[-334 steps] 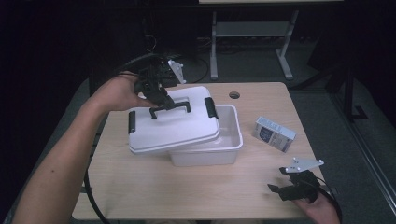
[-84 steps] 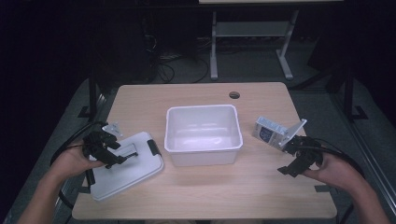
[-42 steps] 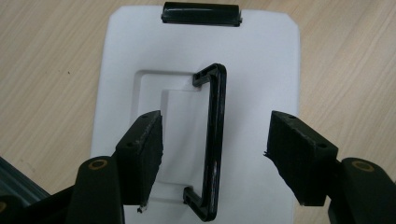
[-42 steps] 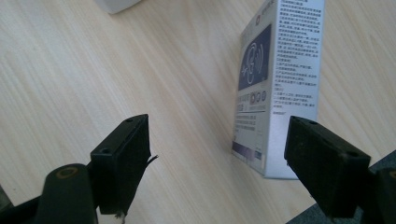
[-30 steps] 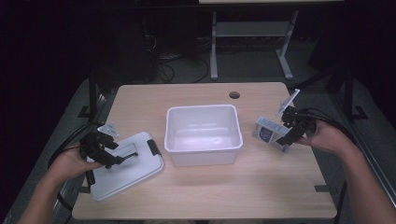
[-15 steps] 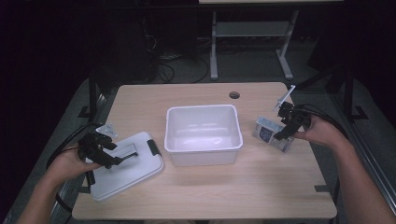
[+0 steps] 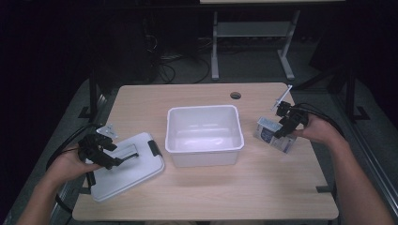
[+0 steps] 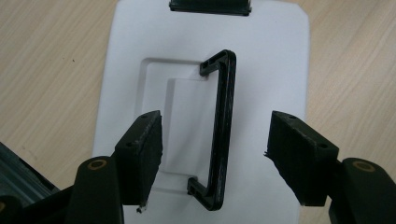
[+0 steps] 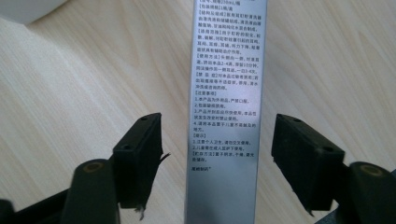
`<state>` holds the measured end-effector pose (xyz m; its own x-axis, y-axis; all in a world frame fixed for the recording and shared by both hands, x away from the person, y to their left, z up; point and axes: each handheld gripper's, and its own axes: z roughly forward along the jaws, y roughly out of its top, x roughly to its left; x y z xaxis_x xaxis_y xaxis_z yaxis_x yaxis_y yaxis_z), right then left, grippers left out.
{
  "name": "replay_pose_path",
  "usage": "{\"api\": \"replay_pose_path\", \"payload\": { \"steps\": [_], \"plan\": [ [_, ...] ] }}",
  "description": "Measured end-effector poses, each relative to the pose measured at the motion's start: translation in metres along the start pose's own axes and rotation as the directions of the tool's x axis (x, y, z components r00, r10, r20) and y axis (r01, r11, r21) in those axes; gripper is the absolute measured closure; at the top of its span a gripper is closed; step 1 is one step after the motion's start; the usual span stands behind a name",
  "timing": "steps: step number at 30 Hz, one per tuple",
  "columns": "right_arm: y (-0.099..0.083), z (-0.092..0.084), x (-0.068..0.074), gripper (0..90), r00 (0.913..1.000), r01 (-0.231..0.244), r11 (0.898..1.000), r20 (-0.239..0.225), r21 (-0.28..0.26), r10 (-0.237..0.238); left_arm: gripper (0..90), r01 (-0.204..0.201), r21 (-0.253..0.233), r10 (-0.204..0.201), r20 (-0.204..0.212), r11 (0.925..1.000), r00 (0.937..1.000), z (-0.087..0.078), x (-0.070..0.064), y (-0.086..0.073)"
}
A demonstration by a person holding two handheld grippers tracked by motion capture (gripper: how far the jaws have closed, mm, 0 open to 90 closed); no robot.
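Observation:
A white tub (image 7: 204, 134) stands open in the middle of the wooden table (image 7: 206, 187). Its white lid (image 7: 126, 166) lies flat at the front left, black handle (image 8: 222, 126) folded down. My left gripper (image 7: 105, 152) hovers over the lid, open, its jaws on either side of the handle (image 7: 126, 151) without touching it. At the right lies a small silver printed box (image 7: 272, 133). My right gripper (image 7: 283, 125) is open just above it, jaws straddling the box's (image 9: 226, 107) narrow printed face, apart from it.
A round cable hole (image 7: 235, 95) sits in the table's far edge. A black clip (image 7: 153, 148) is on the lid's near-tub end. Bare tabletop lies in front of the tub. A metal stand (image 7: 253, 33) and cables are on the floor behind.
My right gripper moved forward and left from the table's right edge onto the silver box. The left gripper stayed over the lid, which was set down earlier.

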<state>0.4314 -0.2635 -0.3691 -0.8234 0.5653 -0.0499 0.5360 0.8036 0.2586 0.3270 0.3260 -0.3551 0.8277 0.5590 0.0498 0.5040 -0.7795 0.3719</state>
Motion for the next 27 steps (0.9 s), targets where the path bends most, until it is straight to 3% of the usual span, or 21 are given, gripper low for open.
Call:
{"api": "replay_pose_path", "payload": {
  "steps": [12,27],
  "plan": [
    [0.0036,0.0103,-0.001,51.3,0.9998,0.021,0.999,0.003,0.038,-0.021,34.7,0.01,0.0,-0.01,0.005,1.0,0.9999,0.0006,0.001,-0.0043],
    [0.0038,0.0094,0.0,54.9,0.9993,0.036,0.999,-0.013,0.038,-0.035,34.7,0.009,0.003,-0.009,0.003,1.0,1.0,0.001,0.0014,-0.0061]
  ]
}}
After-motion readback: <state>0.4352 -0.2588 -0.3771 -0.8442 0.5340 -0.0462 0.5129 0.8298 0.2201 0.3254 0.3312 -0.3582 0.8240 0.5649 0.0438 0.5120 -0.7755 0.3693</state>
